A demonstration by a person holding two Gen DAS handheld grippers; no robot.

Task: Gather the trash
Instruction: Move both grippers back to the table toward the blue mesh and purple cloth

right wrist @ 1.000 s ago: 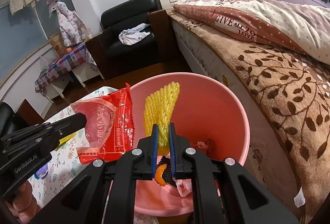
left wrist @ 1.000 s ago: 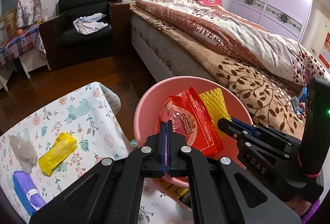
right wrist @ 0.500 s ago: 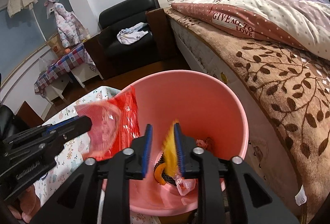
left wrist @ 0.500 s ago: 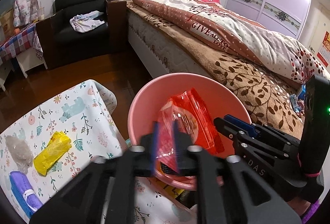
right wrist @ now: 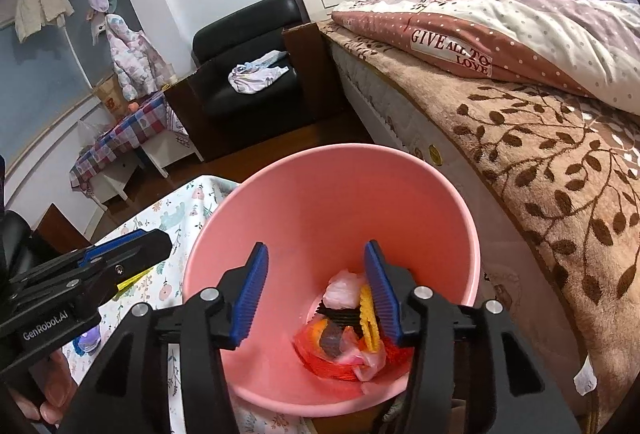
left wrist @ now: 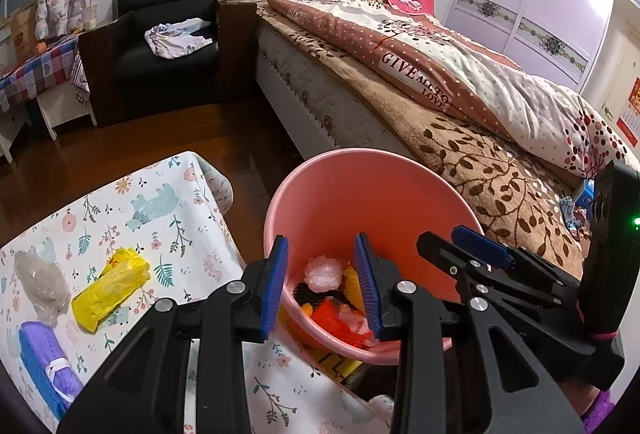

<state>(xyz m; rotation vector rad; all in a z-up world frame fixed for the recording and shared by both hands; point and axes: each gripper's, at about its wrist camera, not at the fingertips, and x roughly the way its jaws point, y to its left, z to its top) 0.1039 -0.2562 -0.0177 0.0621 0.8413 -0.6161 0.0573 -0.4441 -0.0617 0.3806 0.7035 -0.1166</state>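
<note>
**Two empty grippers over the bin, three bits of trash to go**

Two grippers, both spread wide with nothing between the pads. The left gripper (left wrist: pixel 322 280) hangs right over the near rim of the pink bin (left wrist: pixel 400 164), and through the gap between its fingers you look straight down at the pile on the bottom: a red wrapper (left wrist: pixel 340 320), a strip of yellow foam net (left wrist: pixel 354 284), a pale pink crumpled bag (left wrist: pixel 322 274) and something dark I can't make out. The right gripper (right wrist: pixel 316 290) sits just to the right of the left one, also above the bin mouth, with the same heap (right wrist: pixel 348 330) showing below and between its fingers.

So part of the job looks done, going by what's already in the bin. What's left sits off to the left of the left fingers on the floral tablecloth (left wrist: pixel 160 210): a yellow plastic bag (left wrist: pixel 108 288), a clear crumpled wad (left wrist: pixel 42 286) just beyond it on the outer side, and a purple-blue packet (left wrist: pixel 42 364) nearest the camera edge. All three are well apart from the bin.

My guess is a swing left for the yellow bag comes next.

Past the bin: the bed (left wrist: pixel 460 106) and a black armchair (left wrist: pixel 168 18).
</note>
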